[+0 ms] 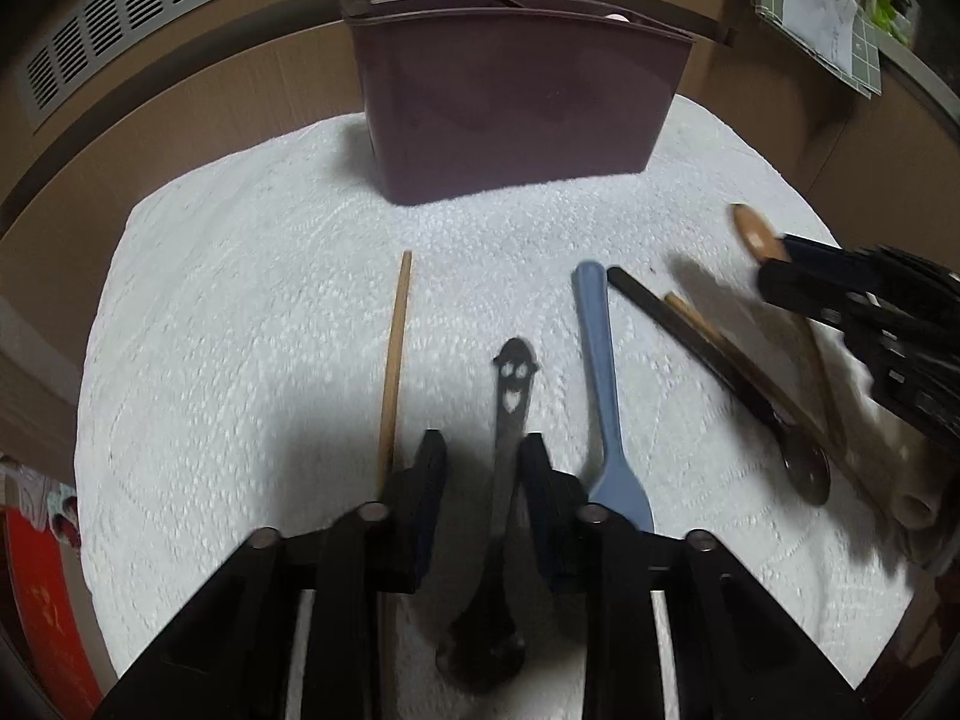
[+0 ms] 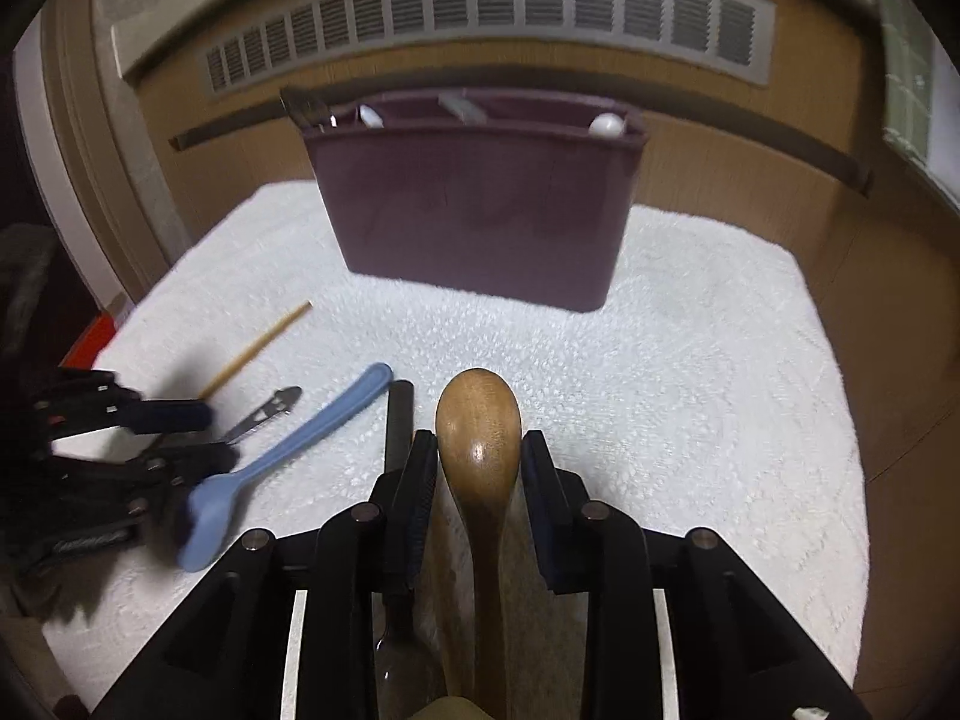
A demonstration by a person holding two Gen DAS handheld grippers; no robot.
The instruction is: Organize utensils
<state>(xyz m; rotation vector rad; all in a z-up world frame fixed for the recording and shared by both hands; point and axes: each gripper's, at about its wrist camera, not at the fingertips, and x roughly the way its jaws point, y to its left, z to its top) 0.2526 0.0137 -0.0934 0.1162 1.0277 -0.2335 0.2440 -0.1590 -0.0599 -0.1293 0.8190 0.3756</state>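
Utensils are lying spread out on a white textured towel (image 1: 240, 312), with the dark purple caddy (image 1: 510, 108) sitting at 12 o'clock in both wrist views.

In the left wrist view, the left gripper (image 1: 483, 456) is hovering low over the metal smiley-face spoon (image 1: 515, 372); its jaws are standing narrow with the handle running between them, but I can't see the pads actually pressing on it. A wooden chopstick (image 1: 396, 360) is lying just beside it at 10 o'clock, and the blue plastic spoon (image 1: 600, 372) is lying just beside it at 2 o'clock. Further out at 3 o'clock a dark-handled spoon (image 1: 708, 354) is resting.

In the right wrist view, the right gripper (image 2: 478, 456) is straddling the wooden spoon (image 2: 478, 426), jaws standing fairly wide, with gaps showing on both sides of the bowl, so it isn't gripping. The spoon's bowl is pointing toward 12 o'clock.

Caddy is already holding a few things: a fork (image 2: 303, 108) and something white (image 2: 606, 125) are poking out of its compartments.
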